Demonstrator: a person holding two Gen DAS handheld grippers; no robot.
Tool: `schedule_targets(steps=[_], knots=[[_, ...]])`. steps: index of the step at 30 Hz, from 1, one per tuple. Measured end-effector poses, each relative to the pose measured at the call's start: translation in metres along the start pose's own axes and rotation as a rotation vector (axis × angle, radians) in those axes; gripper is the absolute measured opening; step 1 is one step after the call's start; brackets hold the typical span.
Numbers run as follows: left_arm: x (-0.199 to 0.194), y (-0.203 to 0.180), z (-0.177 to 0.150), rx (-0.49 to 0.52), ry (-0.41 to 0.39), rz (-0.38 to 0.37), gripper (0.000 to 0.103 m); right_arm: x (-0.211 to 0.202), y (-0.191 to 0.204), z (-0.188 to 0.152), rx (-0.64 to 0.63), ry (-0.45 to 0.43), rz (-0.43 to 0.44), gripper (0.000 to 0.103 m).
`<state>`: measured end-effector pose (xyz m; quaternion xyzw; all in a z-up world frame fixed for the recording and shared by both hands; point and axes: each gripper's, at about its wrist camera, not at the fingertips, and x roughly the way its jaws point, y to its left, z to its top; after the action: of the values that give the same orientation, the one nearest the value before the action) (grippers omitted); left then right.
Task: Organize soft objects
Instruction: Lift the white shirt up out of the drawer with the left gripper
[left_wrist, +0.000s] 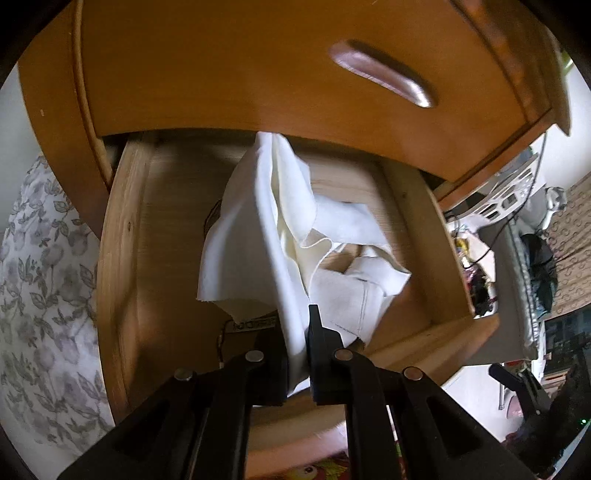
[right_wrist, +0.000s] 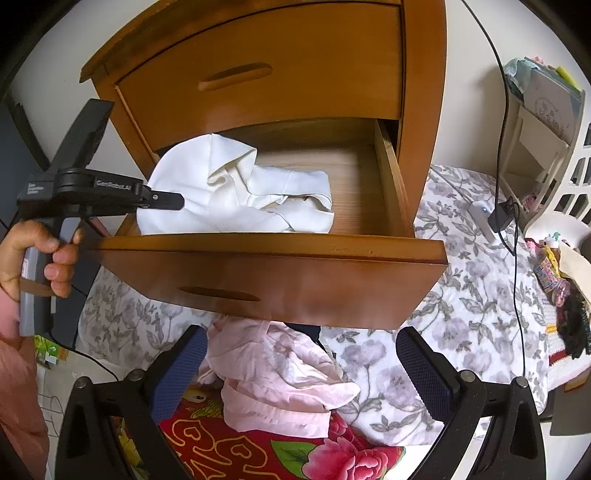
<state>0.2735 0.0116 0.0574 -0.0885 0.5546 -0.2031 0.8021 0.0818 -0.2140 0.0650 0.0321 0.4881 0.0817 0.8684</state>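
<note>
The left tool pinched a fold of the white cloth, which lay bunched inside the open lower drawer. The right tool stood wide above a pink garment.

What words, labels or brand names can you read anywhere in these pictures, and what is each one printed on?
"GenRobot.AI": white lettering on the black body of the left tongs, seen from the right wrist.
Small white print further back on the same tool: too small to read.
Tag under the white cloth in the open drawer: blurred, unreadable.
Card on the white shelf: faint print, unreadable.
Red floral fabric: yellow pattern, no readable words.
</note>
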Motion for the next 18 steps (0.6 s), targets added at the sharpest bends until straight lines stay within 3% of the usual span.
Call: schedule_targets(steps=[6, 11, 18], knots=[[-0.024, -0.004, 0.001, 0.006, -0.048, -0.034, 0.008, -0.007, 0.001, -0.001, -0.001, -0.009, -0.005, 0.103], [-0.035, -0.006, 0.023, -0.007, -0.110, -0.062, 0.008, -0.012, 0.002, -0.003, -0.005, -0.015, -0.005, 0.103], [-0.081, -0.017, 0.029, 0.037, -0.244, -0.096, 0.008, -0.017, 0.002, -0.002, -0.002, -0.025, -0.014, 0.103]])
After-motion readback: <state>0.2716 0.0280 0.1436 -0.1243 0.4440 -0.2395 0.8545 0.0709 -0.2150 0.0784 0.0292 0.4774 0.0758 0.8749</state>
